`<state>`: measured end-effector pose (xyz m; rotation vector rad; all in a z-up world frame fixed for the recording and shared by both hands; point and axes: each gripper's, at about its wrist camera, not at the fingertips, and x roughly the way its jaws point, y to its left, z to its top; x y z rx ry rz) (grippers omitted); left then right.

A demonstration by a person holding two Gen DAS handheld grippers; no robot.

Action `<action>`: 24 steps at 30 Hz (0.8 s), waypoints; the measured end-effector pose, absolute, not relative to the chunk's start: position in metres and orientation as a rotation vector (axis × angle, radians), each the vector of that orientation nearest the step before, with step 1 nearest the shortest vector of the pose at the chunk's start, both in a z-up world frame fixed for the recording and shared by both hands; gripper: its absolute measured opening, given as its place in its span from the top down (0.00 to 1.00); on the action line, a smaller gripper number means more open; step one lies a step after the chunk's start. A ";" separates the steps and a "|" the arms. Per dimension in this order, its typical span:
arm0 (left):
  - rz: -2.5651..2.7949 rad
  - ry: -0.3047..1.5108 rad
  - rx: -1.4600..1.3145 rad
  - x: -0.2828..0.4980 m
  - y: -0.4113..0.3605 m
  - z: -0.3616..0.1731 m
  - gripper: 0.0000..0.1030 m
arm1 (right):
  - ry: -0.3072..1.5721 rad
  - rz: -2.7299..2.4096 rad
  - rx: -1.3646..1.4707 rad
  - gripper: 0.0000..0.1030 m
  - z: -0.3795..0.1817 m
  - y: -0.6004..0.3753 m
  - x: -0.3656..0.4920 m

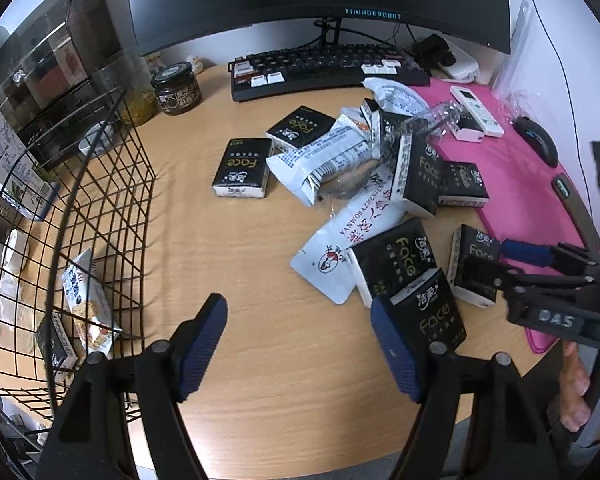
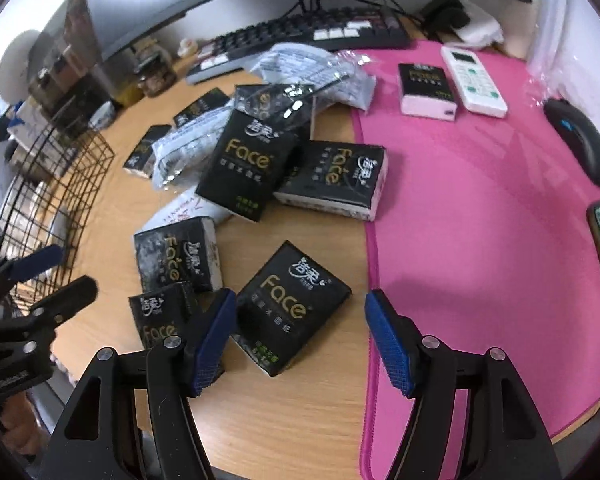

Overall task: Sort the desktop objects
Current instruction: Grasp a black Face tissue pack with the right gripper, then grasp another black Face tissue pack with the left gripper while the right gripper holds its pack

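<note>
Tissue packs [image 2: 296, 308] and white snack pouches [image 1: 324, 160] are scattered in a heap on the desk [image 1: 240, 248], several overlapped so that only corners are seen. The left gripper [image 1: 298, 344] is held wide open with nothing grasped, over bare wood, its right finger just beside one pack [image 1: 432, 316]. The right gripper [image 2: 300, 332] is likewise spread open and empty, a pack lying between its fingers below. A wire basket [image 1: 100, 208] is cut off at the left edge; a snack bag [image 1: 88, 308] is seen inside, other contents hard to make out. A remote [image 2: 472, 80] lies on the pink mat [image 2: 480, 220].
</note>
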<state>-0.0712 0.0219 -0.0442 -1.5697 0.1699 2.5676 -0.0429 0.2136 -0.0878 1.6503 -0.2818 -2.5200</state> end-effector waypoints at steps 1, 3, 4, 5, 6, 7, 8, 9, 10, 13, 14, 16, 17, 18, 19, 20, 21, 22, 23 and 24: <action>2.570 0.169 -1.569 -0.071 0.021 -0.043 0.25 | -0.317 -2.510 1.660 0.35 -0.092 0.213 -0.045; 2.571 0.166 -1.566 -0.070 0.020 -0.041 0.25 | -0.310 -2.531 1.649 0.34 -0.092 0.208 -0.047; 2.572 0.166 -1.565 -0.070 0.020 -0.041 0.25 | -0.292 -2.540 1.648 0.33 -0.092 0.203 -0.049; 2.573 0.165 -1.564 -0.070 0.020 -0.040 0.25 | -0.279 -2.544 1.645 0.33 -0.093 0.199 -0.051; 2.574 0.163 -1.564 -0.070 0.019 -0.040 0.25 | -0.266 -2.551 1.642 0.33 -0.093 0.194 -0.053; 2.576 0.160 -1.566 -0.070 0.018 -0.040 0.25 | -0.248 -2.561 1.638 0.33 -0.093 0.190 -0.055; 2.577 0.157 -1.567 -0.070 0.017 -0.040 0.25 | -0.209 -2.571 1.631 0.33 -0.094 0.184 -0.056; 2.576 0.155 -1.570 -0.071 0.016 -0.040 0.25 | -0.171 -2.579 1.630 0.34 -0.094 0.179 -0.056; 2.576 0.153 -1.573 -0.070 0.016 -0.040 0.25 | -0.126 -2.594 1.628 0.46 -0.094 0.175 -0.056; 2.565 0.148 -1.579 -0.068 0.016 -0.041 0.25 | -0.060 -2.590 1.633 0.54 -0.094 0.173 -0.052; 2.559 0.142 -1.580 -0.066 0.017 -0.041 0.25 | -0.078 -2.579 1.639 0.54 -0.093 0.177 -0.050; 2.542 0.115 -1.595 -0.063 0.021 -0.042 0.25 | -0.093 -2.596 1.626 0.54 -0.086 0.189 -0.043; 2.524 0.097 -1.607 -0.061 0.025 -0.044 0.25 | -0.088 -2.613 1.617 0.54 -0.083 0.194 -0.040; 2.502 0.093 -1.619 -0.059 0.031 -0.047 0.25 | -0.081 -2.631 1.611 0.54 -0.079 0.200 -0.036; 2.481 0.096 -1.634 -0.057 0.038 -0.052 0.25 | -0.079 -2.650 1.608 0.54 -0.076 0.208 -0.031; 2.462 0.106 -1.653 -0.055 0.047 -0.058 0.25 | -0.083 -2.654 1.610 0.54 -0.075 0.212 -0.028; 2.448 0.117 -1.669 -0.055 0.054 -0.063 0.25 | -0.090 -2.654 1.613 0.54 -0.074 0.218 -0.024; 2.429 0.126 -1.686 -0.054 0.061 -0.070 0.25 | -0.096 -2.653 1.613 0.54 -0.074 0.223 -0.020; 2.411 0.124 -1.700 -0.055 0.068 -0.076 0.25 | -0.096 -2.655 1.613 0.54 -0.074 0.226 -0.016; 2.396 0.111 -1.717 -0.056 0.073 -0.082 0.25 | -0.080 -2.662 1.615 0.54 -0.075 0.229 -0.013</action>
